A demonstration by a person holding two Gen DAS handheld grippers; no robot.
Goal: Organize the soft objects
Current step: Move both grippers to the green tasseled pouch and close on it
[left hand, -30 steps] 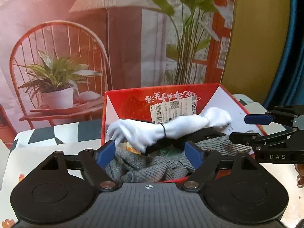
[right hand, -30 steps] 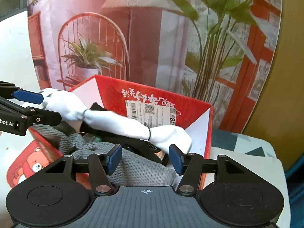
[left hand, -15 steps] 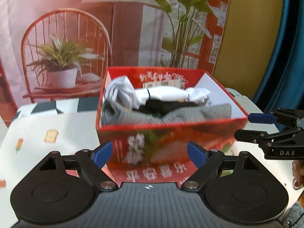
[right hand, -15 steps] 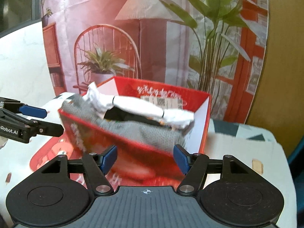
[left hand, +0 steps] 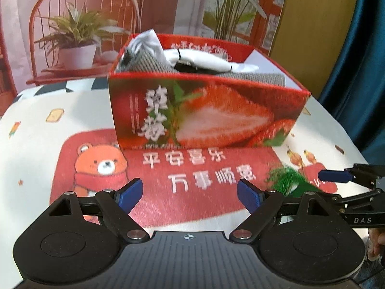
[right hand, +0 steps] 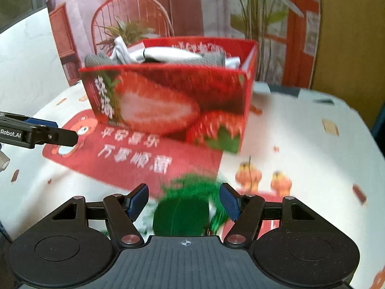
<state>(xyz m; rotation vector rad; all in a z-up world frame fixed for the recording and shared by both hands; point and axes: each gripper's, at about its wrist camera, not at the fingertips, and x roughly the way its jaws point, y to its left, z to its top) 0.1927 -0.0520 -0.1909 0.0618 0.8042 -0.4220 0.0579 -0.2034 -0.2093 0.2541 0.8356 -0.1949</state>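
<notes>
Nearest me, my left gripper [left hand: 190,193] has its blue-padded fingers spread wide with nothing between them, poised over the red bear-printed panel [left hand: 101,168] of the patterned white tablecloth [left hand: 31,130] near the front edge of the tabletop. My right gripper [right hand: 184,200] is likewise wide open and grips nothing; a blurred green leafy shape [right hand: 185,212] lies just below the gap between its fingers, and I cannot tell whether that is print on the cloth or a loose thing. Each gripper shows at the edge of the other's view, well apart.

Further back, toward the middle of the tabletop, stands the open red cardboard box printed with a cut strawberry [left hand: 211,113], its base on the far edge of the red panel. Inside it lie a grey knitted cloth [left hand: 154,62], something black [left hand: 185,67], and across the top a long white soft roll bound with thin black bands [left hand: 204,59].

Behind the table hangs a printed backdrop of a red chair and potted plants [left hand: 79,31].
</notes>
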